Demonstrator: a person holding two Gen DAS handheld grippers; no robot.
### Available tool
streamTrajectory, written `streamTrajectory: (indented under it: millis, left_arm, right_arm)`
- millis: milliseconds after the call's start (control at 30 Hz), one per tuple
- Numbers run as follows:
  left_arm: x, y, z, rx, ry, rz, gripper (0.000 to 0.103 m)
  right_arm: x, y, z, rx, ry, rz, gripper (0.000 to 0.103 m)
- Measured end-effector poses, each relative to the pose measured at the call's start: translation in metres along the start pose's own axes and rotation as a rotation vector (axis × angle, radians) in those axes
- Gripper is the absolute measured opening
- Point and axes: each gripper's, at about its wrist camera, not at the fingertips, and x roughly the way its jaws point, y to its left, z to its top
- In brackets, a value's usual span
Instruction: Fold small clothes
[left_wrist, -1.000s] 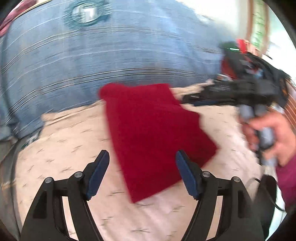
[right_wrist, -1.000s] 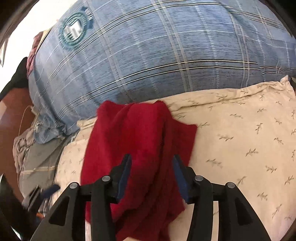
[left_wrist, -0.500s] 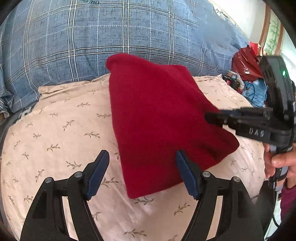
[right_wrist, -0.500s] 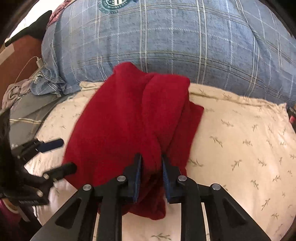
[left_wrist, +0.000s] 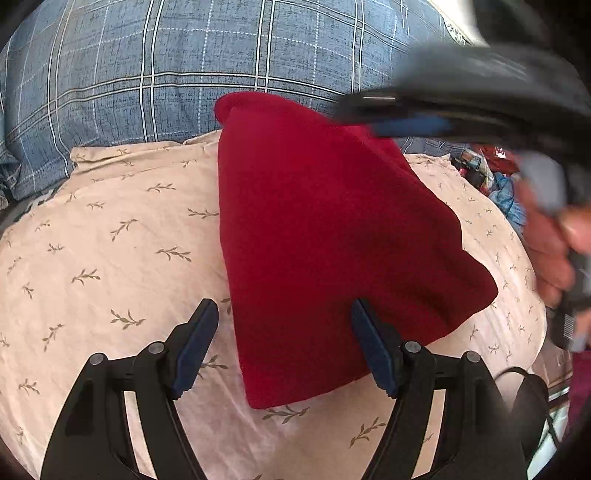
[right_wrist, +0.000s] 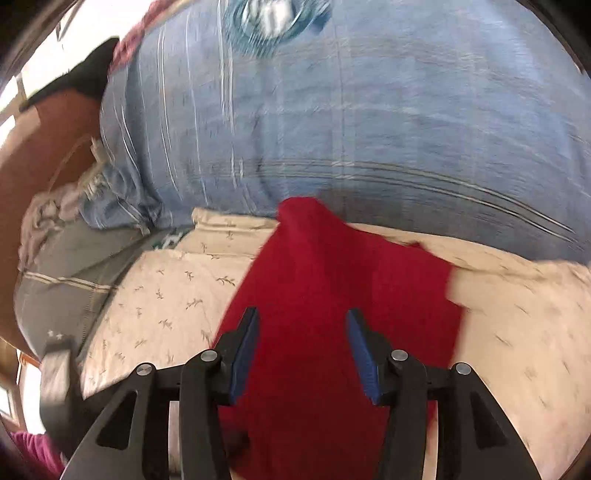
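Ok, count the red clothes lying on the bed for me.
1. A single folded red garment lies on the beige leaf-print sheet, its far end touching the blue plaid pillow. More clothes could be out of view.

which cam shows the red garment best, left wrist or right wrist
The left wrist view. There the red garment is sharp and its whole folded outline lies on the leaf-print pillow. In the right wrist view the garment is motion-blurred, and its near part runs out of the frame behind the right gripper, whose jaws are opening.
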Motion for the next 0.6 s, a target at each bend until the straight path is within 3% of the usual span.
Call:
streamTrajectory:
  millis: [100, 167, 233, 333, 500, 600]
  left_arm:
    - [0.003, 0.003, -0.001, -0.021, 0.004, -0.017, 0.075]
    - [0.004, 0.003, -0.001, -0.025, 0.001, -0.021, 0.075]
    - [0.005, 0.004, -0.001, -0.026, -0.002, -0.024, 0.075]
    - [0.005, 0.006, -0.001, -0.034, -0.002, -0.035, 0.076]
    - [0.003, 0.006, -0.002, -0.023, -0.008, -0.037, 0.078]
    - [0.002, 0.006, -0.003, -0.02, -0.006, -0.039, 0.081]
  right_arm:
    - [0.041, 0.015, 0.024, -0.031, 0.043, 0.021, 0.046]
    - [0.066, 0.014, 0.038, -0.033, 0.053, -0.016, 0.046]
    - [0.09, 0.0, 0.048, -0.004, 0.054, -0.087, 0.045]
    - [0.113, -0.024, 0.046, 0.081, 0.062, -0.105, 0.045]
    - [0.072, -0.036, 0.034, 0.14, 0.011, -0.051, 0.049]
    - [0.03, -0.031, 0.019, 0.086, 0.011, -0.029, 0.049]
